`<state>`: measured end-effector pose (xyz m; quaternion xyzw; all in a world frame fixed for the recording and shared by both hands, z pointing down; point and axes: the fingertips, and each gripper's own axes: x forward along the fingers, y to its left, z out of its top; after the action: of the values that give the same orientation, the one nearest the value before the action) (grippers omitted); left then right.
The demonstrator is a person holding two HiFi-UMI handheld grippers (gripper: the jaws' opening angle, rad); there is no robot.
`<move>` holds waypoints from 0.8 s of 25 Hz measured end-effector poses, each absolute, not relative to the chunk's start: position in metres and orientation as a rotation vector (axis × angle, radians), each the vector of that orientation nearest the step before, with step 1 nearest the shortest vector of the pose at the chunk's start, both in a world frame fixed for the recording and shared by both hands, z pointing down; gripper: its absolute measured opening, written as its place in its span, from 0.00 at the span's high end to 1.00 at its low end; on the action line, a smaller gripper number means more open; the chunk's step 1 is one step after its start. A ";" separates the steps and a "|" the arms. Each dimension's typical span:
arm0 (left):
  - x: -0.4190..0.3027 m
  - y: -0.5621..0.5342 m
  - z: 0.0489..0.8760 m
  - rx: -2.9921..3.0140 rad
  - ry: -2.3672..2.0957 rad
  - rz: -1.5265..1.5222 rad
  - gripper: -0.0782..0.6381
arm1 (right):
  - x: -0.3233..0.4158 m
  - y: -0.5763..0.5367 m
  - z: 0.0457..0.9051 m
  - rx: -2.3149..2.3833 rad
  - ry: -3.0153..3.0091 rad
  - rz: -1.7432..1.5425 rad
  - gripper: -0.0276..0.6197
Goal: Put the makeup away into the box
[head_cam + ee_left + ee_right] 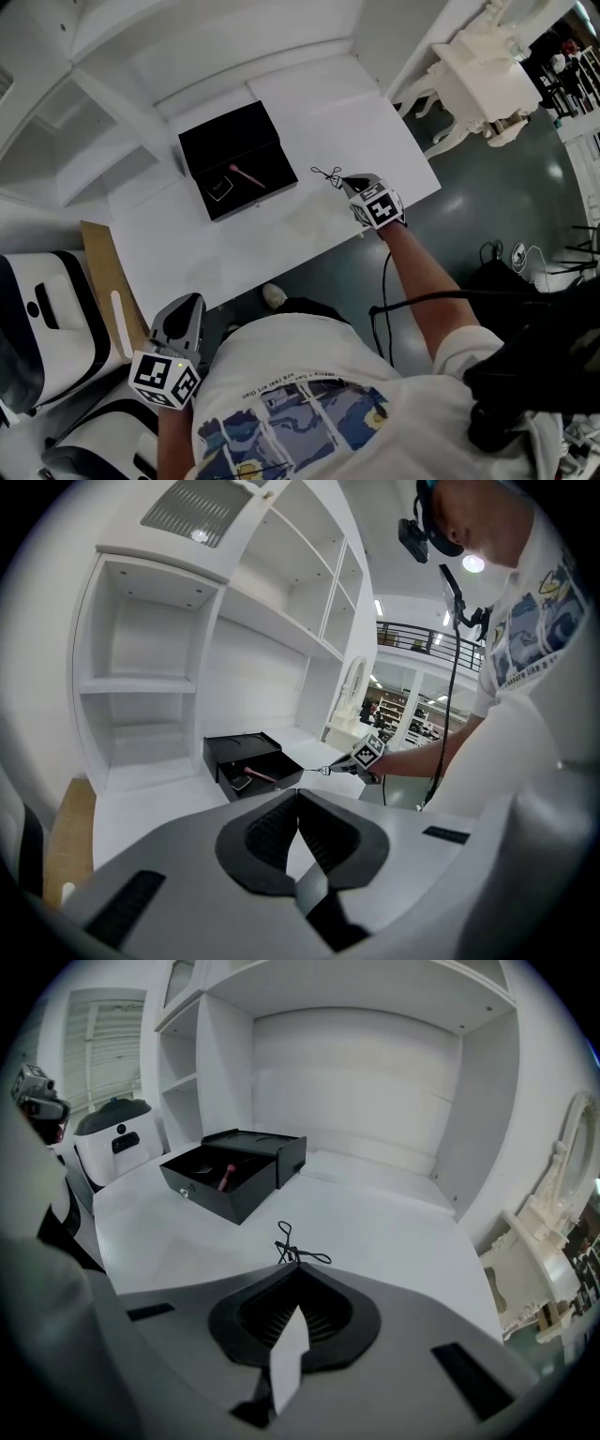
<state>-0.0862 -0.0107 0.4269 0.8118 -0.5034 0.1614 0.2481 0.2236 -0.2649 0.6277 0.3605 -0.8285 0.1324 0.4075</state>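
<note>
Dark item (218,190) in box (263,198), indistinct

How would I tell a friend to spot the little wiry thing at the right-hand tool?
On the white tabletop, find the open black rectangular box. Right of it in the head view, the right tool is shut on a thin black wire eyelash curler. It is the only spindly looped thing there, outside the box, unlike the pink stick lying inside.

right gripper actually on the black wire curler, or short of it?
Touching. The right gripper view shows the right gripper with jaws shut on the black wire curler, whose loops stick out past the tips.
</note>
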 end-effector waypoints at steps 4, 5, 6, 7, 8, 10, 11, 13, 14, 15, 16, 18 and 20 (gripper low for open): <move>-0.086 -0.010 0.427 2.213 -1.370 0.438 0.87 | 0.222 -0.261 0.627 0.897 -2.085 0.327 0.92; -0.086 -0.010 0.427 2.213 -1.369 0.437 0.87 | 0.222 -0.260 0.629 0.894 -2.083 0.327 0.92; -0.086 -0.010 0.427 2.212 -1.368 0.437 0.87 | 0.222 -0.259 0.630 0.893 -2.081 0.327 0.92; -0.086 -0.010 0.427 2.211 -1.369 0.438 0.87 | 0.222 -0.258 0.630 0.894 -2.080 0.327 0.92; -0.086 -0.010 0.427 2.210 -1.369 0.440 0.87 | 0.223 -0.258 0.630 0.898 -2.081 0.328 0.92; -0.086 -0.009 0.426 2.214 -1.367 0.447 0.87 | 0.224 -0.258 0.627 0.913 -2.086 0.330 0.92; -0.086 -0.009 0.426 2.216 -1.366 0.449 0.87 | 0.224 -0.259 0.625 0.921 -2.090 0.328 0.92; -0.086 -0.009 0.427 2.217 -1.366 0.449 0.87 | 0.223 -0.260 0.619 0.932 -2.098 0.313 0.92; -0.086 -0.009 0.427 2.216 -1.366 0.448 0.87 | 0.223 -0.261 0.616 0.934 -2.101 0.303 0.92; -0.086 -0.009 0.427 2.216 -1.365 0.447 0.87 | 0.222 -0.262 0.614 0.934 -2.104 0.296 0.92; -0.086 -0.010 0.427 2.216 -1.365 0.447 0.87 | 0.221 -0.262 0.613 0.934 -2.107 0.292 0.92; -0.085 -0.010 0.426 2.218 -1.365 0.446 0.87 | 0.220 -0.263 0.611 0.939 -2.110 0.295 0.92; -0.085 -0.010 0.425 2.219 -1.365 0.445 0.87 | 0.220 -0.263 0.607 0.951 -2.115 0.294 0.92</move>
<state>-0.0852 -0.0103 0.4254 0.8136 -0.5004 0.1633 0.2470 0.2198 -0.2633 0.6068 0.3746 -0.8326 0.1156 0.3913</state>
